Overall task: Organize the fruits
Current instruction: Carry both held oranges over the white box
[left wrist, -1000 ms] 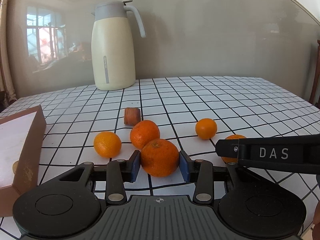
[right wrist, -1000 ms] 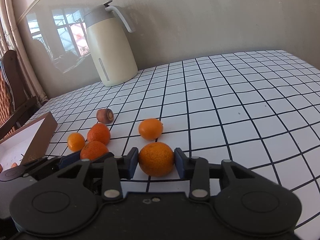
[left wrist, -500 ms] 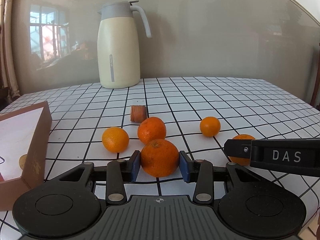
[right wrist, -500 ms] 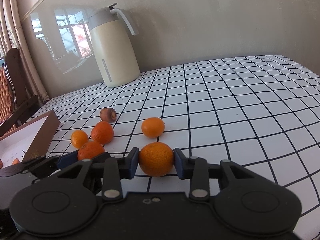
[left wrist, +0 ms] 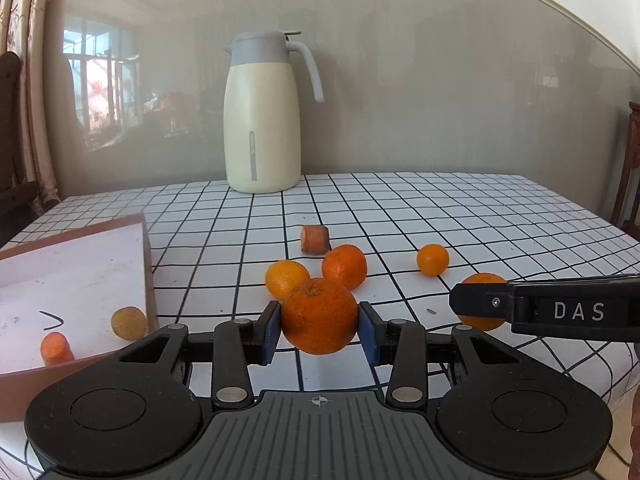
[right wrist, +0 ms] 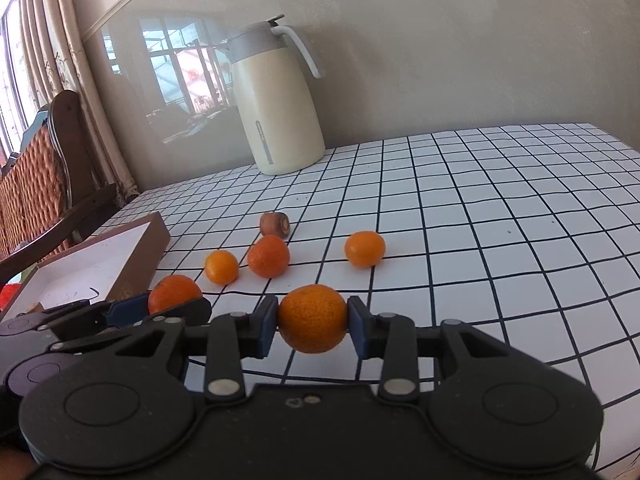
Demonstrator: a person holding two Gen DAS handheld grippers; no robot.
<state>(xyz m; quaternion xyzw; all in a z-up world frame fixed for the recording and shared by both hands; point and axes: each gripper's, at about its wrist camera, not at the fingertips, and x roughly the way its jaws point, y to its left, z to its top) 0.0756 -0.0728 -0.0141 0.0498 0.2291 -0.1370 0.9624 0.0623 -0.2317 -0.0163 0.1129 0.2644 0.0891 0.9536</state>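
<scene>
Between the two grippers' blue pads sit two oranges, one apiece: the left gripper (left wrist: 319, 332) has its jaws pinching a darker orange (left wrist: 319, 320), and the right gripper (right wrist: 313, 322) has its jaws pinching a paler orange (right wrist: 313, 317). Both fruits look lifted just clear of the checked worktop (right wrist: 480, 208). I judge the carry step to be in hand, with the shallow brown-walled box (left wrist: 147, 264) at the left the likely destination. The next move calls for swinging both loads leftward over the box wall, lowering them and letting go without knocking the pieces already inside.

Three loose oranges (left wrist: 344, 266) and a carrot stub (left wrist: 315, 239) are left on the worktop, in front of the cream jug (left wrist: 262, 120).

Only the left wrist view looks into the box, where a carrot piece (left wrist: 56, 347) and a yellowish round piece (left wrist: 129, 322) lie near the wall; it shows the right gripper merely as a black bar hiding much of its fruit. Only the right wrist view shows both grips at once, and a wicker chair (right wrist: 36, 176) by the curtain.
</scene>
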